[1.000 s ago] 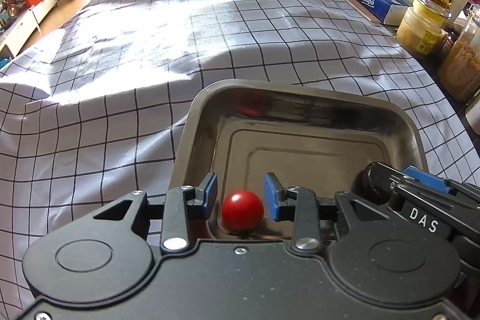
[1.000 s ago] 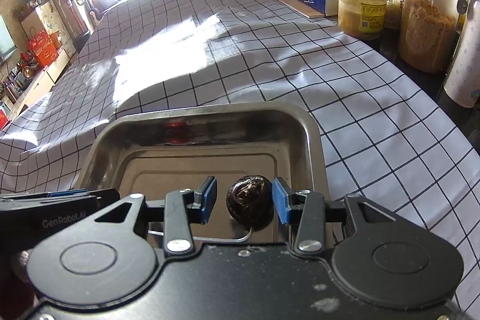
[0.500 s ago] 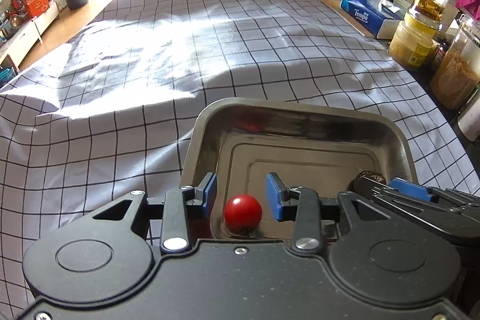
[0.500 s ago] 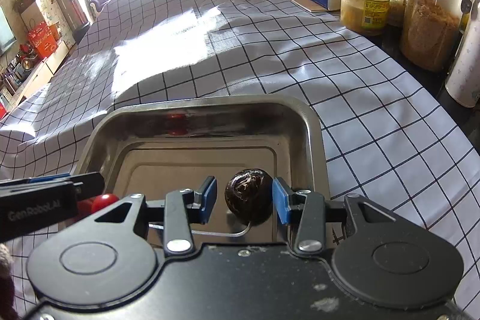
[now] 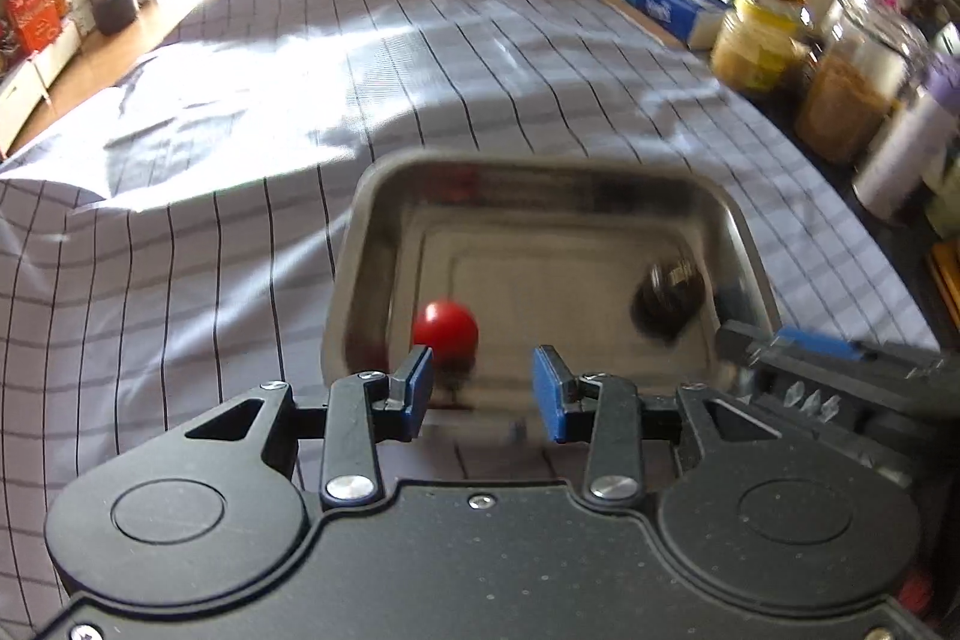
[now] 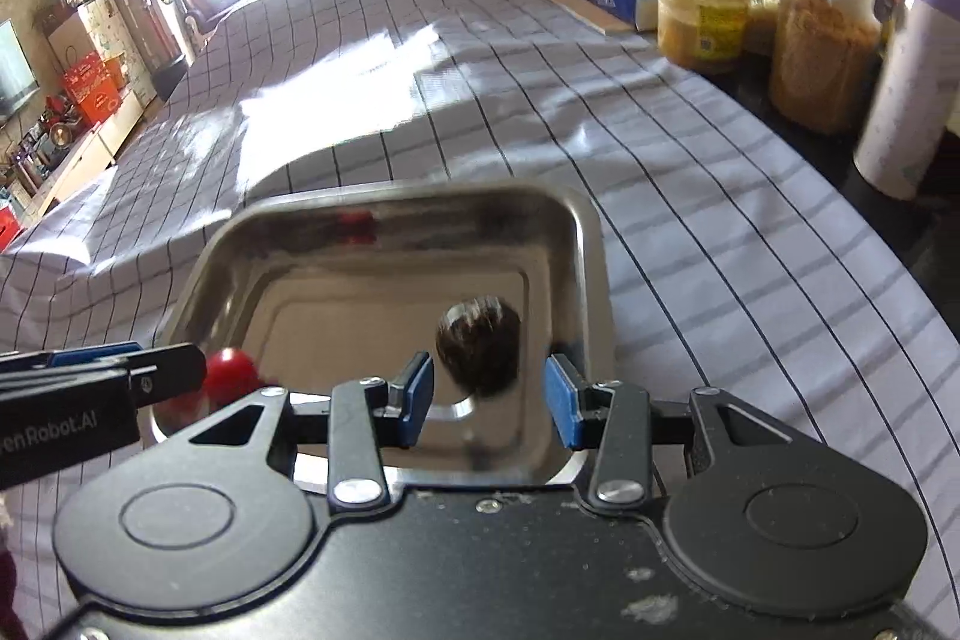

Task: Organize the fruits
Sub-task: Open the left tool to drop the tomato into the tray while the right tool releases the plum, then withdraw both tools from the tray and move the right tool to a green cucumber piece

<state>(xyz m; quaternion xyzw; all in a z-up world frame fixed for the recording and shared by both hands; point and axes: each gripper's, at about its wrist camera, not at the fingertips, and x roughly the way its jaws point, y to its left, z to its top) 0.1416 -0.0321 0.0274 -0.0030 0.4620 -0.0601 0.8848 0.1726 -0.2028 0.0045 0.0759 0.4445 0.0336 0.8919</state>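
We hold our left gripper (image 5: pixel 480 394) open over the near edge of the steel tray (image 5: pixel 543 169) | cherry tomato (image 5: pixel 445 330) loose on tray floor, near left | our right gripper (image 6: pixel 489 400) open too | dark wrinkled fruit (image 6: pixel 479 346) loose, tray's right side | checked tablecloth (image 6: pixel 690 244) beneath.

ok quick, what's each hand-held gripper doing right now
Left hand-held gripper: open, empty; red fruit lies in the tray.
Right hand-held gripper: open, empty; dark fruit released.
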